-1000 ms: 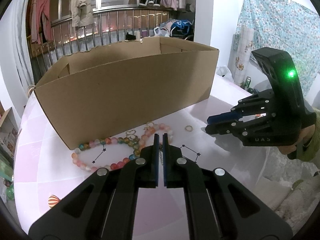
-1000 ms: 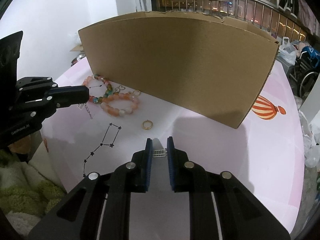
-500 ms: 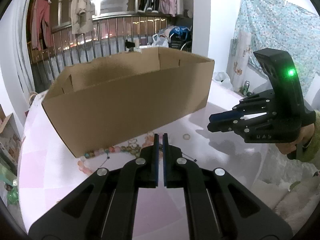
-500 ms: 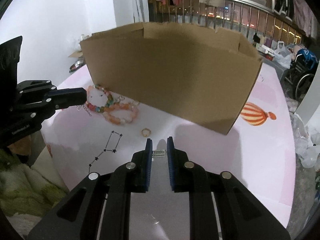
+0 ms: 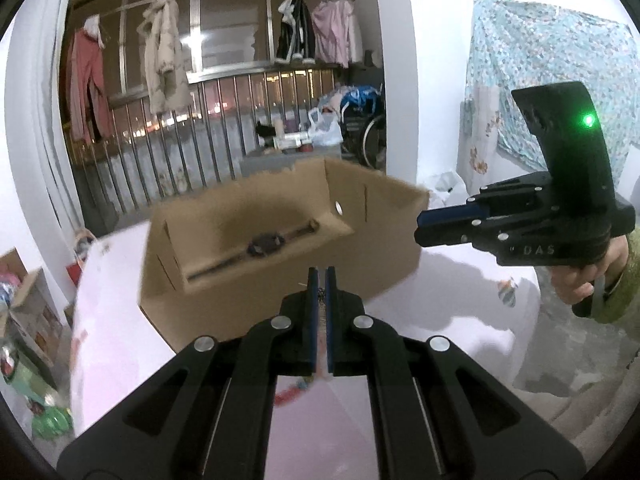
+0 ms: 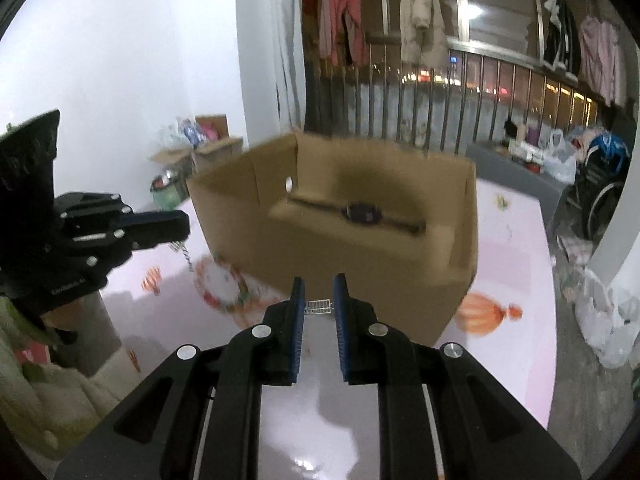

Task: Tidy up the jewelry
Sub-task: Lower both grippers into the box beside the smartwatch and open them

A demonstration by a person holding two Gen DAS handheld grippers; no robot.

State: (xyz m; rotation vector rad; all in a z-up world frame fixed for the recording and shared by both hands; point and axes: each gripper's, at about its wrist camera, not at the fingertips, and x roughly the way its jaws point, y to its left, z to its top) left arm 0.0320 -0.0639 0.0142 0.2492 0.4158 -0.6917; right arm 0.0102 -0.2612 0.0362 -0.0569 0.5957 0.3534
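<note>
The round table (image 6: 516, 264) has a smooth, glossy pink-white cover with printed orange balloons. On it stands an open cardboard box (image 6: 360, 276), brown and matte, with straight walls and a small round hole near one corner. Inside the box lies a dark wristwatch (image 6: 362, 213), its strap stretched out flat on the floor of the box.

Left of the box, near its wall, beaded bracelets (image 6: 220, 288) of round pink, orange and green beads lie on the table, blurred.

The left gripper (image 5: 321, 276), black plastic with blue ribbed pads, is pressed together on a thin metal chain (image 6: 185, 254) that hangs below its tip. The right gripper (image 6: 319, 286) is clamped on a small silver ladder-shaped piece (image 6: 319, 306), held crosswise between its pads, above the near side of the box.
</note>
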